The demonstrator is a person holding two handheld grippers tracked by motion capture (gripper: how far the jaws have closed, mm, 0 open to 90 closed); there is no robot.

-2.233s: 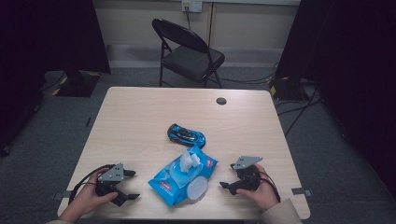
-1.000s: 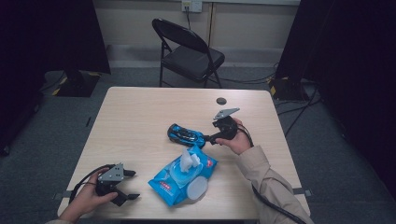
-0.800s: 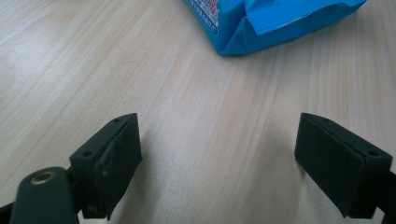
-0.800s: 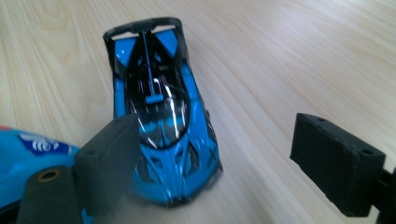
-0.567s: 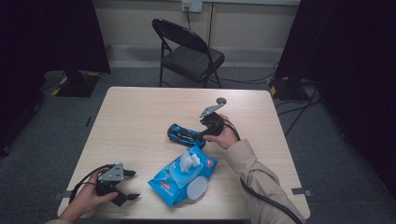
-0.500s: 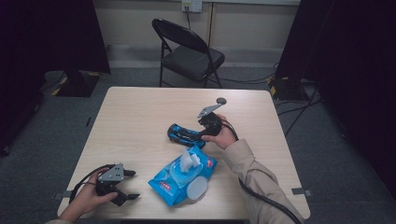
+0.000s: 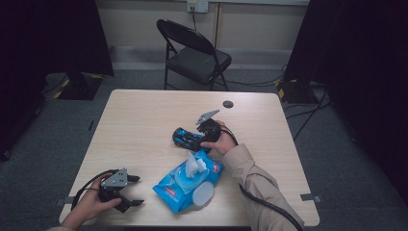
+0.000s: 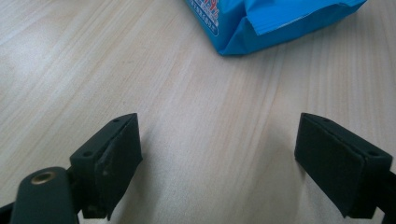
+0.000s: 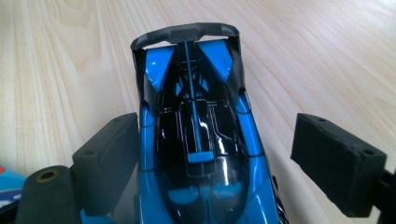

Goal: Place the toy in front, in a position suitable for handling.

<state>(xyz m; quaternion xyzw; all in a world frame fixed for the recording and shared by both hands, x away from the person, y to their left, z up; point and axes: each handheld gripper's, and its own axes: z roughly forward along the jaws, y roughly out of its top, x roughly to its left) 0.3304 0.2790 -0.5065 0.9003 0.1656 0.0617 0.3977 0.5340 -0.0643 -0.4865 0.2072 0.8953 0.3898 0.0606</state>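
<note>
A blue and black toy race car (image 7: 186, 138) lies on the wooden table (image 7: 144, 120) near its middle. My right gripper (image 7: 201, 137) is at the car's right end; in the right gripper view its jaws stand open on either side of the car (image 9: 196, 144), the left jaw close to the body, the right jaw apart from it. A blue pack of wet wipes (image 7: 188, 180) with a white wipe (image 7: 194, 165) sticking up lies just in front of the car. My left gripper (image 7: 130, 190) rests open at the table's front left, over bare wood (image 8: 210, 154).
A white round lid (image 7: 202, 193) lies by the pack's front corner. A small dark disc (image 7: 228, 104) sits near the table's far edge. A black folding chair (image 7: 195, 53) stands behind the table. Cables run across the floor at the right. The pack's corner (image 8: 275, 23) shows ahead of the left gripper.
My right gripper has travelled from the table's front right up to the toy car and now straddles its end. The left gripper has stayed put.
</note>
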